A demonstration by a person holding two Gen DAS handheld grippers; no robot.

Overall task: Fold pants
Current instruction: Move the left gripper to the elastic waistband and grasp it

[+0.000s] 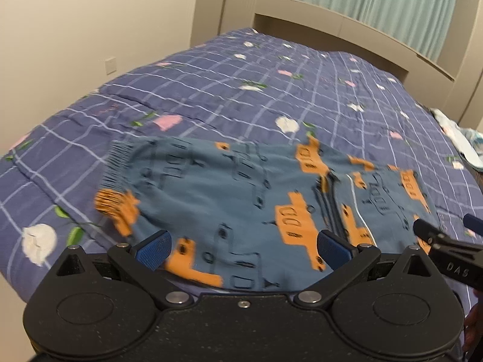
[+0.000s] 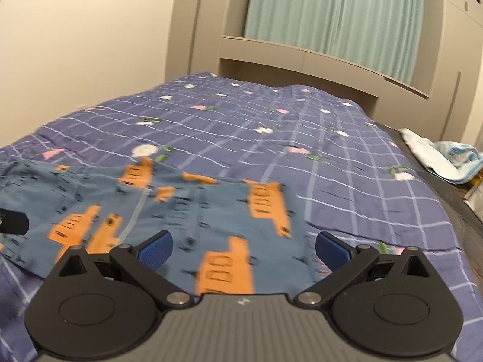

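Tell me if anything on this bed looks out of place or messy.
Only a crumpled pale blue cloth bunched at the bed's far right edge. The pants lie fairly flat.

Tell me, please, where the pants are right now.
The pants lie flat on the quilt near the bed's front edge, just ahead of both open tongs.

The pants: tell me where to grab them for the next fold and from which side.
Take the pants at the ribbed cuff end, coming in from the left with the left gripper. That end lies flat and free on the bedspread, and the jaws are open. The right gripper, also open, could likely pin the other end.
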